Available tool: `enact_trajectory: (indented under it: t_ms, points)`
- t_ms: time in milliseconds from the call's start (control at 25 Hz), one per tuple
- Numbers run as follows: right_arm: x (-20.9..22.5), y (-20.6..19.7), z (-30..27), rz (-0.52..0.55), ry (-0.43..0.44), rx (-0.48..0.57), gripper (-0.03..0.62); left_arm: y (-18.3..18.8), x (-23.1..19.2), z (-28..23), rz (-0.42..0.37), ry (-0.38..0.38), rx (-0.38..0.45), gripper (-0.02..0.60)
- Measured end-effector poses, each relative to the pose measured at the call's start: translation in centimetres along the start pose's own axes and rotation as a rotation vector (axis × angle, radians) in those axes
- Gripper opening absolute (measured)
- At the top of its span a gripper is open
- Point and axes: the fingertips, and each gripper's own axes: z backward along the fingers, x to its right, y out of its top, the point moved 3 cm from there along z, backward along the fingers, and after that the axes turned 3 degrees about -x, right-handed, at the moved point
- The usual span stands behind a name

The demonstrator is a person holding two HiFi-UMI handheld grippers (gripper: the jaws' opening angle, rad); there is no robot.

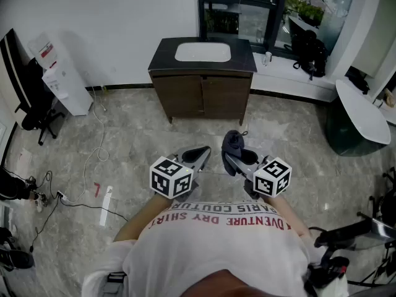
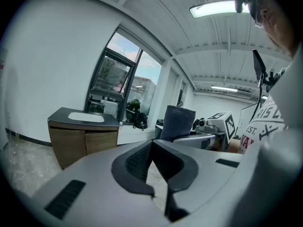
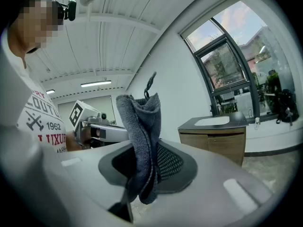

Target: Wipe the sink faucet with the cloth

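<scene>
Right claw around grey cloth, upright between its jaws.

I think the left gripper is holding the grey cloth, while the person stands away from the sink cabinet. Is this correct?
Not quite. The right gripper holds the grey cloth: the right gripper view shows its jaws shut on it. The left gripper is shut on nothing. The person does stand away from the sink cabinet.
</scene>
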Motion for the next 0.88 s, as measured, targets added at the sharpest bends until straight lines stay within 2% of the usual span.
enact_trajectory:
  t_ms: [440,640,880]
  points:
    - [1.6,-0.2,2.0,-0.006,0.008,0.004,0.081,0.1,1.9,-2.2,-0.003,-0.004,-0.011,0.0]
    - [3.2,-0.4,3.0,-0.035,0.024,0.01,0.081,0.4,2.5,-4.1,-0.001,-0.011,-0.009,0.002]
    - [5.1,-1.0,4.2,-0.021,0.04,0.004,0.081,-0.1,3.4,-7.2,-0.001,-0.037,0.002,0.002]
